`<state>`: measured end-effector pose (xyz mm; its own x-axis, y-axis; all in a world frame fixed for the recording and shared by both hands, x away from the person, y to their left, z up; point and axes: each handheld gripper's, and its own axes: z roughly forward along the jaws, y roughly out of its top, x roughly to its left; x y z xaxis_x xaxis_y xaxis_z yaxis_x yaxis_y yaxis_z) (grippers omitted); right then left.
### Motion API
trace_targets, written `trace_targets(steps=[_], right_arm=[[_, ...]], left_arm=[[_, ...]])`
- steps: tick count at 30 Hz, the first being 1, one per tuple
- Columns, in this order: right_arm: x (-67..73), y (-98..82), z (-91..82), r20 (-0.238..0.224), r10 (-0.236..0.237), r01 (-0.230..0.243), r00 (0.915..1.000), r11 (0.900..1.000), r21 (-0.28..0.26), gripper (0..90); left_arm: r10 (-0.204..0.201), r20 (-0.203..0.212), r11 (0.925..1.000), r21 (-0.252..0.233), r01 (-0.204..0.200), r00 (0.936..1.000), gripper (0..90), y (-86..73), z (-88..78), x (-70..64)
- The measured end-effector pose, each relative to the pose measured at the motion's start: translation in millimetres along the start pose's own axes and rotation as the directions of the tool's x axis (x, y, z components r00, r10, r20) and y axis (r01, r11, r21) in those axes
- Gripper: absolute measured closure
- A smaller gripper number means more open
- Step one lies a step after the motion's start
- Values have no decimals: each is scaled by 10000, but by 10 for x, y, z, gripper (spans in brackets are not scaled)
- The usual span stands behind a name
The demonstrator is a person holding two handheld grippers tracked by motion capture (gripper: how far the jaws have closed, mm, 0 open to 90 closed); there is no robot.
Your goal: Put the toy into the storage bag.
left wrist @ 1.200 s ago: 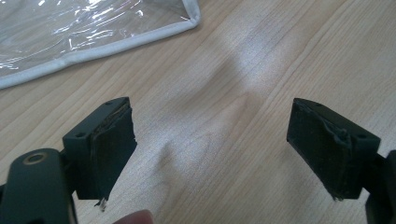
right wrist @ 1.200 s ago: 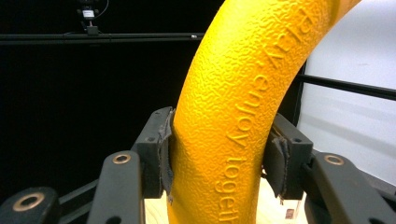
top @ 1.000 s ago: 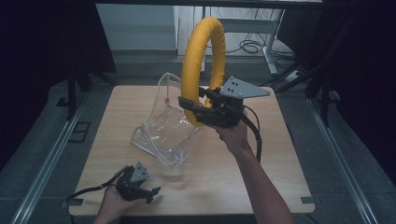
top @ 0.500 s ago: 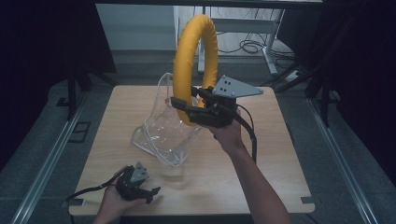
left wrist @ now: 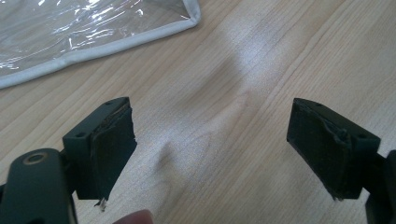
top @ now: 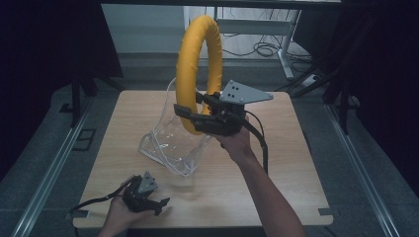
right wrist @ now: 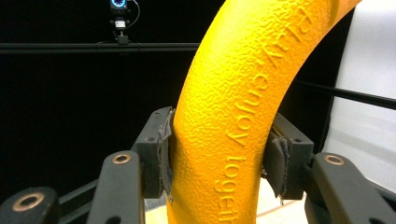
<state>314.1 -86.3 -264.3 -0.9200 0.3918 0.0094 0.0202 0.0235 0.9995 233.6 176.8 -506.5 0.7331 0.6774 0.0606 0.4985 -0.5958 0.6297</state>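
High view: the right gripper [top: 190, 118] clamps the bottom of a textured yellow foam ring [top: 197, 64] standing upright on edge above the clear plastic pouch [top: 170, 143]; the left gripper [top: 155, 205] rests on the table, jaws spread.

A thick yellow ring [top: 197, 74] with a pebbled skin and raised lettering stands upright on edge, lifted above the surface near its middle. Just below and to its left, a clear plastic pouch [top: 170, 143] with pale piping stands open on the surface.

One yellow ring [top: 197, 69], one clear plastic bag [top: 170, 143], one wooden table [top: 276, 173], two hand-held grippers.
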Motion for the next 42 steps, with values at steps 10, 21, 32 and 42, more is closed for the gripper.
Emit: trace_targets(steps=[10,21,32,42], right_arm=[[23,-16,108,-462,63,-62,9989,10000,13,487],[43,-39,223,-920,211,-217,9955,9998,-48,487],[43,-93,333,-1292,385,-381,9909,9993,59,486],[41,-189,399,-1634,737,-697,9838,9971,304,486]], left_arm=[[-21,-34,10000,-33,21,10000,151,0,-14,5],[-7,-42,10000,-46,7,10000,152,-2,-24,8],[-36,-63,10000,-78,36,10000,151,-6,-22,4],[-50,-57,10000,-68,50,10000,151,-6,-20,1]])
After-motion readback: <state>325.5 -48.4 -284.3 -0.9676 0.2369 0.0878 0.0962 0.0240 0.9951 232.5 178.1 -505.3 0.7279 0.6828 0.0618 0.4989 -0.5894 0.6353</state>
